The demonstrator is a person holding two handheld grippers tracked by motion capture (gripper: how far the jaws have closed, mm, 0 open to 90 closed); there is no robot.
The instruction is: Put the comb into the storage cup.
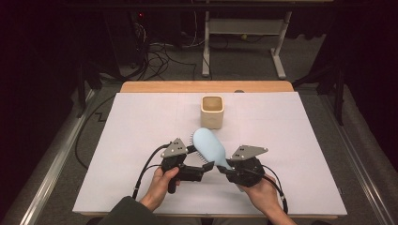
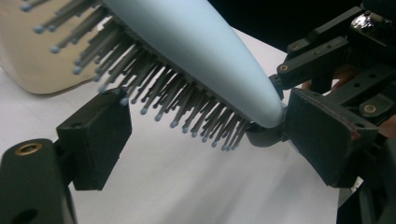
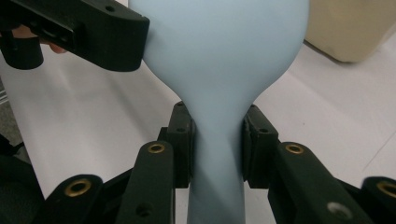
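Two grippers met at one light blue hairbrush [image 1: 210,149], which hung in the air just in front of the cream cup [image 1: 212,111], on our side of it. Our right gripper [image 3: 217,144] had its jaws pressed tight on the thin handle, one on each side. Our left gripper [image 2: 205,135] had its jaws spread wide around the brush head, with the bristles [image 2: 154,93] between them. One black pad sat under the bristles and the other was close to the neck of the brush. We could not tell if it was touching yet.

What could go wrong? We thought the handle might slip or twist, because it was smooth and round and only one gripper held it. If the left jaws shut on the bristles, they might bend them or push the brush sideways. If we swung the brush toward the cup too low, the head might knock the cup over.

The white table [image 1: 141,140] had lots of open room left and right of the cup. The far edge was close behind the cup, so a push that way was risky.
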